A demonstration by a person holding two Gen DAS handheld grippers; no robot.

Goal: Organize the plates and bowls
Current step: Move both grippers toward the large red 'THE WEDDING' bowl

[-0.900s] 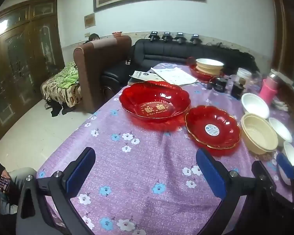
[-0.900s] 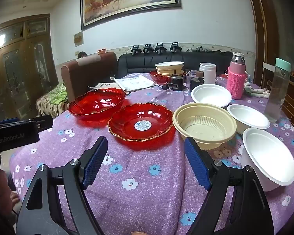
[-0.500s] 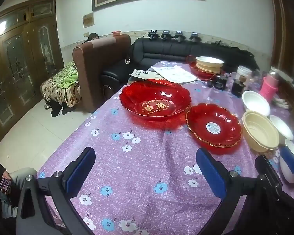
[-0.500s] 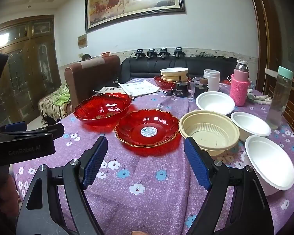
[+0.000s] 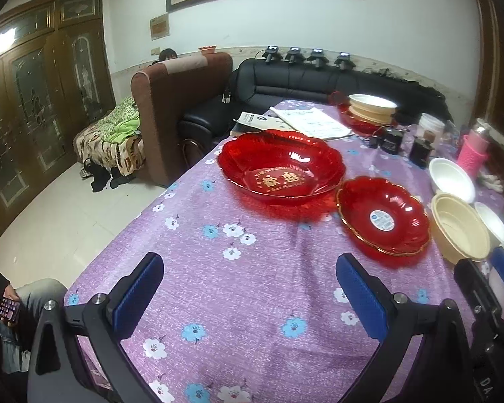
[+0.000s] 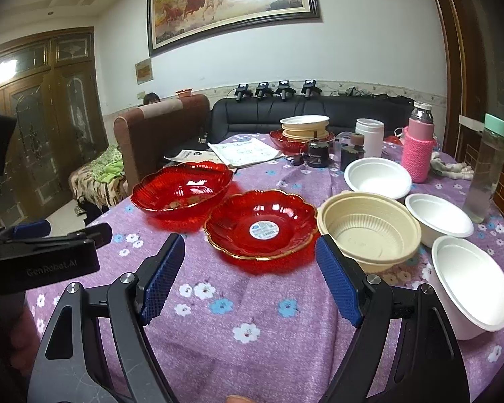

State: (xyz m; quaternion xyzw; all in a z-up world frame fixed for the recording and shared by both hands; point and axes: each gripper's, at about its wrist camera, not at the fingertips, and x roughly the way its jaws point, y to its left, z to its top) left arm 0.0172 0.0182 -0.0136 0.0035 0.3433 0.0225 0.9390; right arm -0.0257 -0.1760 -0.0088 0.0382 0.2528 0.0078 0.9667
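A large red glass bowl point(image 5: 280, 174) point(image 6: 181, 191) and a smaller red gold-rimmed plate point(image 5: 383, 215) point(image 6: 262, 225) sit on the purple flowered tablecloth point(image 5: 252, 285). A beige bowl point(image 5: 460, 228) point(image 6: 369, 231) stands right of the plate. Three white bowls point(image 6: 376, 176) point(image 6: 438, 216) point(image 6: 470, 278) lie further right. My left gripper point(image 5: 248, 295) is open and empty above the near cloth. My right gripper point(image 6: 248, 280) is open and empty just in front of the small red plate.
A stack of bowls on a red dish point(image 6: 304, 127) stands at the far end with papers point(image 6: 245, 152), dark jars point(image 6: 319, 158), a white tub point(image 6: 369, 137), a pink-sleeved bottle point(image 6: 418, 147) and a clear bottle point(image 6: 490, 168). Sofas stand beyond the table.
Both grippers have drifted slightly back and up from the dishes; the right view has tilted upward. Both stay open and empty.
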